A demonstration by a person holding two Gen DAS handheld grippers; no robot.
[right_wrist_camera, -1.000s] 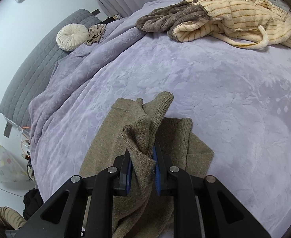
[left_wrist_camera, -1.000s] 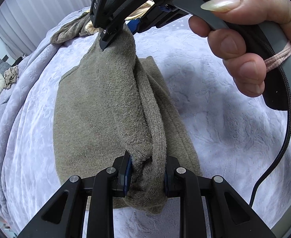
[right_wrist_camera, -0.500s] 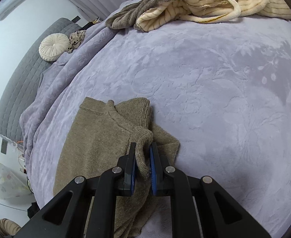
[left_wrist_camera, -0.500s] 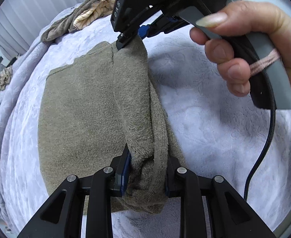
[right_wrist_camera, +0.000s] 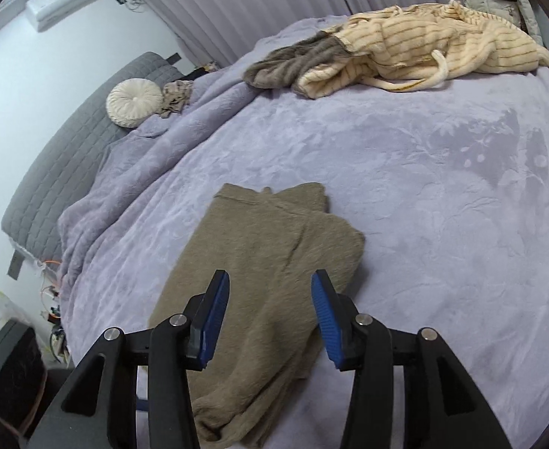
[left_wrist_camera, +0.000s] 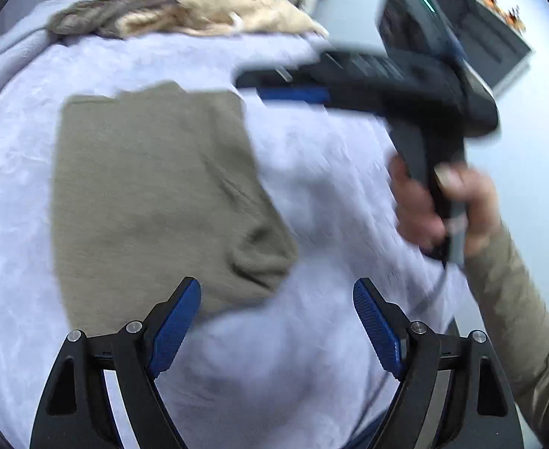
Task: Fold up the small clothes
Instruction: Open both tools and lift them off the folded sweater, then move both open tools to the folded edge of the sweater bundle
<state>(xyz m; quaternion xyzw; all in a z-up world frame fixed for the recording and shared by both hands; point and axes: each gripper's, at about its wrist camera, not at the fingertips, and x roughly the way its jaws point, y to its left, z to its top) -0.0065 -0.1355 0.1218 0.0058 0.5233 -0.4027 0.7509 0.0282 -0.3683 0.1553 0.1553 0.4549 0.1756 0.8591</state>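
An olive-brown knit garment (left_wrist_camera: 154,194) lies flat on the lavender blanket (left_wrist_camera: 311,172), its right side folded over the body. It also shows in the right wrist view (right_wrist_camera: 267,280). My left gripper (left_wrist_camera: 276,299) is open and empty, just off the garment's near right corner. My right gripper (right_wrist_camera: 270,299) is open and empty above the garment's folded side. In the left wrist view the right gripper (left_wrist_camera: 285,84) is blurred, held up to the right of the garment.
A pile of cream striped and grey-brown clothes (right_wrist_camera: 405,45) lies at the far edge of the bed. A round cream cushion (right_wrist_camera: 134,101) sits on a grey quilted headboard at the left. Open blanket (right_wrist_camera: 442,205) spreads right of the garment.
Both grippers held the garment's folded side and have let go and opened. The fold now lies flat. Both grippers have pulled back, the right one lifted to the right.
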